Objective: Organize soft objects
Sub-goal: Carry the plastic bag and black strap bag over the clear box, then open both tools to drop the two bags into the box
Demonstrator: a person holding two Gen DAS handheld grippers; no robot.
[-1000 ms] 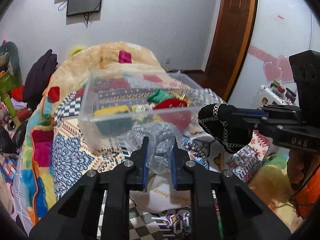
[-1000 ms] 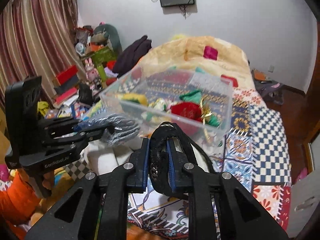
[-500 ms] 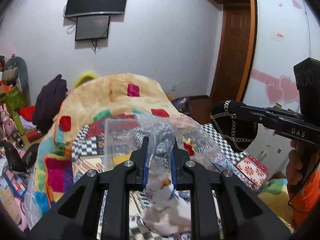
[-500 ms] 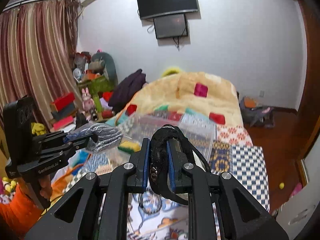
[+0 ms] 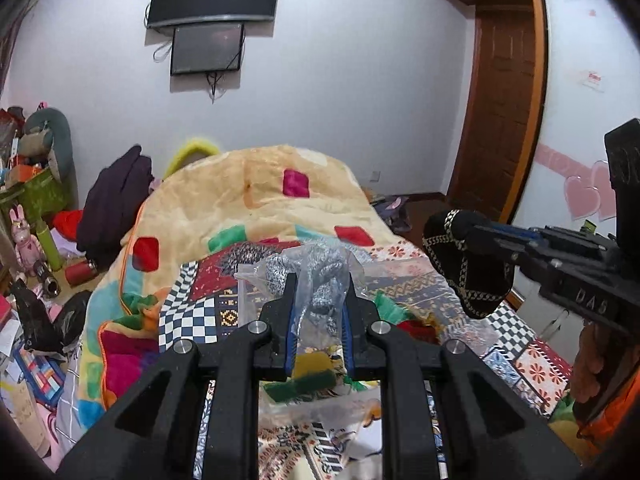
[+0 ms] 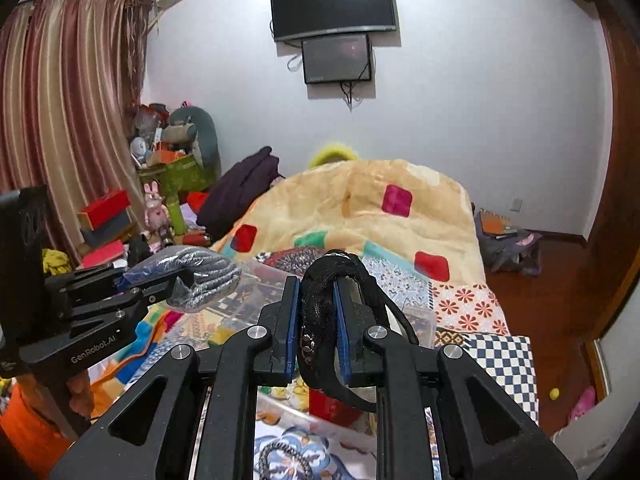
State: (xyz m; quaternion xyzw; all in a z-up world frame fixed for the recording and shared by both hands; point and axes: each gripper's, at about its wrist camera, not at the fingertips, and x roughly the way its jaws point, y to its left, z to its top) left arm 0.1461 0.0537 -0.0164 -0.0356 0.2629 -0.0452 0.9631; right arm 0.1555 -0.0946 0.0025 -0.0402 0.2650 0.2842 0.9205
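Observation:
My left gripper (image 5: 319,292) is shut on a clear plastic bag holding silver-grey knitted fabric (image 5: 320,276); it also shows in the right wrist view (image 6: 200,276). My right gripper (image 6: 316,300) is shut on a black pouch with pale chain trim (image 6: 320,312), seen in the left wrist view (image 5: 464,264) at the right. Both are held up above a clear plastic box (image 6: 420,318) with green, yellow and red soft things inside (image 5: 312,376). The box sits on the patterned bedspread below the grippers.
A bed with a yellow blanket (image 5: 260,196) fills the middle. A dark garment (image 5: 116,204) and cluttered shelves and toys (image 6: 160,184) are at the left. A wooden door (image 5: 504,112) is at the right. A beaded loop (image 6: 284,460) lies on the bedspread near me.
Both grippers have risen with their loads, from beside the box to above it. The views now tilt up toward the wall and screens.

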